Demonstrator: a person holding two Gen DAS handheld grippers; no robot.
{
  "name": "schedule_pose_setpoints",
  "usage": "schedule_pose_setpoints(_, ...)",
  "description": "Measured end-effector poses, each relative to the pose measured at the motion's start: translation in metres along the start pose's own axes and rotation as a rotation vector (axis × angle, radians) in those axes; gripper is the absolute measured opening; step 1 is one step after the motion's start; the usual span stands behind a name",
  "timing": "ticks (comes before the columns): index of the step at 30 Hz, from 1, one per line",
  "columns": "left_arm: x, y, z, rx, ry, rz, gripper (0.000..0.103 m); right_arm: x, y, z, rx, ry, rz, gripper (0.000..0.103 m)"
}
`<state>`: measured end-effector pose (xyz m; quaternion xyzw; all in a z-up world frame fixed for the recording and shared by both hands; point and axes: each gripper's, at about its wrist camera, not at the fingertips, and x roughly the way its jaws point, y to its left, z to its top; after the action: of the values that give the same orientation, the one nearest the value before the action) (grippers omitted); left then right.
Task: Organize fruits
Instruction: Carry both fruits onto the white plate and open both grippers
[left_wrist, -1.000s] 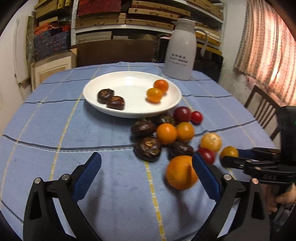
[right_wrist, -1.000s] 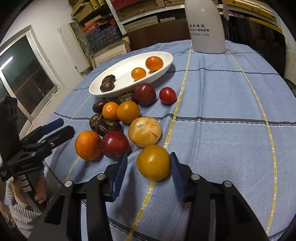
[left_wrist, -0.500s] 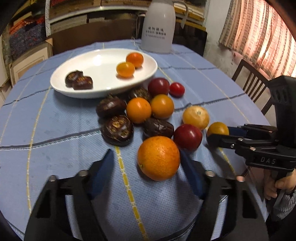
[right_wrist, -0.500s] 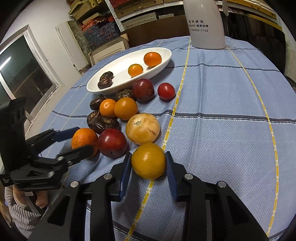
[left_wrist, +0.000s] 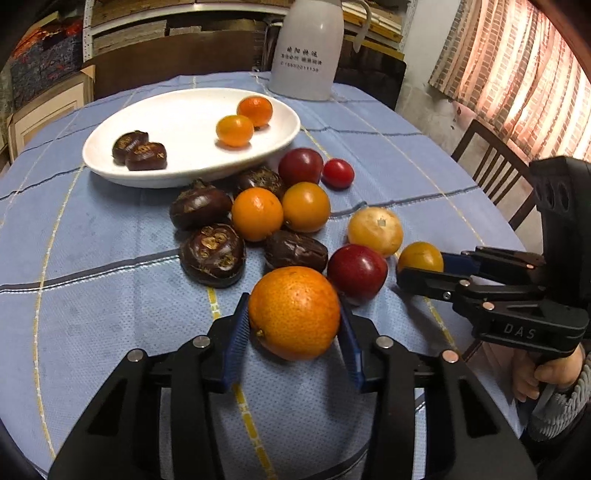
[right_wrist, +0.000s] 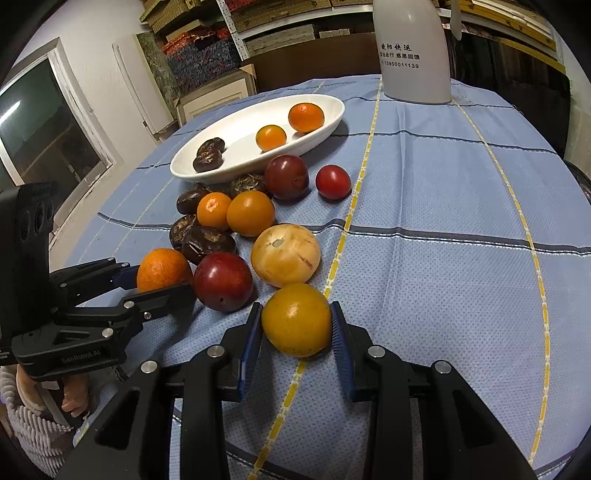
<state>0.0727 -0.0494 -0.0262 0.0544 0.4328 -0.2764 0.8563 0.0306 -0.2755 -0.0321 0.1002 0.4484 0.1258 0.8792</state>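
Your left tool (left_wrist: 294, 334) points steeply downward, its jaws closing with both blue pads against a large orange (left_wrist: 293, 312). Your right tool (right_wrist: 296, 334) points down at the same slant, jaws clamped on a yellow fruit (right_wrist: 296, 318). Your right hand (left_wrist: 546, 373) grips its handle.

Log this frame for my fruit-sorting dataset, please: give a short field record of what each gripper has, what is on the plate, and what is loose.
left gripper: jaws closing, pads against the large orange on the cloth
right gripper: pads on the yellow-orange fruit
white plate: two small oranges, two dark chestnut-like pieces
loose on tablecloth: red, orange, pale yellow and dark brown fruits, clustered in front of the plate
behind plate: white jug
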Motion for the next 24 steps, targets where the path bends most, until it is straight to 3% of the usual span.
schedule_pose_setpoints(6, -0.02, 0.012, 0.01, -0.026, -0.069, 0.071, 0.043, -0.017, 0.006, 0.006, -0.04, -0.064, -0.021, 0.036)
schedule_pose_setpoints(16, -0.053, 0.053, 0.103, -0.085, -0.172, 0.13, 0.043, -0.085, 0.03, 0.104, -0.116, -0.245, -0.016, 0.036)
schedule_pose_setpoints(24, 0.004, 0.108, 0.163, -0.182, -0.124, 0.171, 0.043, -0.011, 0.04, 0.168, -0.116, -0.115, -0.015, 0.036)
